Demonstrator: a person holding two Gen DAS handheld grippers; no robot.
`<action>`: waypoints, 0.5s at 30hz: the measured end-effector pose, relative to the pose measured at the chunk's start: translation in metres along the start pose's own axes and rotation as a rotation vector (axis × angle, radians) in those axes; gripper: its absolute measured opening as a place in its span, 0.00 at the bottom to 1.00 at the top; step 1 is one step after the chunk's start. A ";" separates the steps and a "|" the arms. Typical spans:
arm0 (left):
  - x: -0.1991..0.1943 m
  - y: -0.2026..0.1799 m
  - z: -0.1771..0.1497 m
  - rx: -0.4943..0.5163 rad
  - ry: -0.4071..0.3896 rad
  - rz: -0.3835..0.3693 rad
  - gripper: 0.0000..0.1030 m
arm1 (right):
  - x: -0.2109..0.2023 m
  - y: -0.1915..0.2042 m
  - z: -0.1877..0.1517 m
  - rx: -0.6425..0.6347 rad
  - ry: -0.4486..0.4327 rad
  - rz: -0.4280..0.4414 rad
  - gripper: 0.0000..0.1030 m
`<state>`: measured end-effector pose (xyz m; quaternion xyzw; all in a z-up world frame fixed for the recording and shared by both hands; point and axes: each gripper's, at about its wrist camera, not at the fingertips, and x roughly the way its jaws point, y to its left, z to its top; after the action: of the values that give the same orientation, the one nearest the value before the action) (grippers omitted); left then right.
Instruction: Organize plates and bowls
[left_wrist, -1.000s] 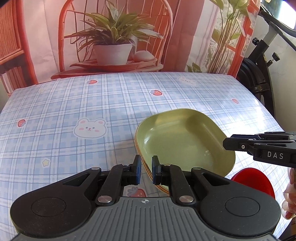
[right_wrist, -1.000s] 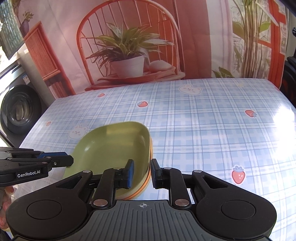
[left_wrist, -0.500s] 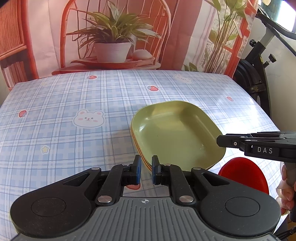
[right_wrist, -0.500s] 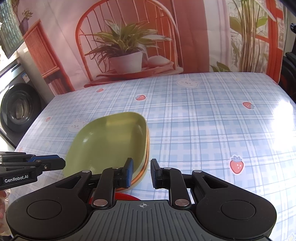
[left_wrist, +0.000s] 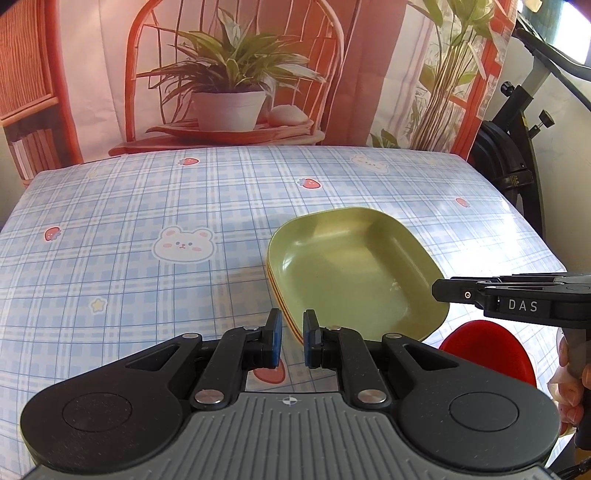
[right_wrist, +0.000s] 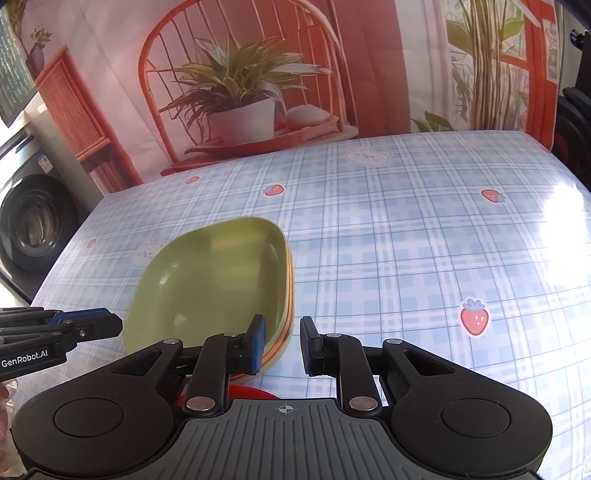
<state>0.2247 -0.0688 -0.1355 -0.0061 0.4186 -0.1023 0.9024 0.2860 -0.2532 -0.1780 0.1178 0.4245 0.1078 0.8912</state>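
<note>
Change since earlier: both grippers have been drawn back from the plate stack (left_wrist: 354, 273), which is now seen farther from the fingertips; more of the red bowl (left_wrist: 487, 350) has been uncovered.
Plate stack: a green plate is nested on yellow and orange ones, set flat on the checked tablecloth (left_wrist: 147, 206), toward its near right part in the left wrist view.
Red bowl: placed just beside the stack's near corner, on the side closest to the person; in the right wrist view only a sliver (right_wrist: 255, 391) is shown under the gripper body.
Left gripper (left_wrist: 291, 341): narrowly parted, nothing held, poised near the stack's near left rim.
Right gripper (right_wrist: 282, 343): parted somewhat wider, nothing held, poised at the stack's near right rim.
Risk, bowl: it is largely hidden from the right camera, so it could be struck or pushed off the table edge while being approached.
Risk, stack: a glancing finger could slide the nested plates apart on the glossy cloth.
Risk, tools: both are crowded at the stack's near side, so a collision is possible.
</note>
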 end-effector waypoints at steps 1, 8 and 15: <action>-0.003 0.000 0.001 -0.004 -0.008 -0.004 0.12 | -0.001 0.001 0.000 0.005 -0.001 -0.005 0.20; -0.030 -0.015 0.000 0.009 -0.060 -0.065 0.12 | -0.031 0.003 -0.007 0.032 -0.080 -0.022 0.20; -0.052 -0.036 -0.016 -0.030 -0.107 -0.097 0.12 | -0.081 0.011 -0.042 0.048 -0.223 -0.089 0.21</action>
<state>0.1730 -0.0932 -0.1030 -0.0452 0.3706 -0.1390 0.9172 0.2027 -0.2614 -0.1411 0.1313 0.3301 0.0440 0.9337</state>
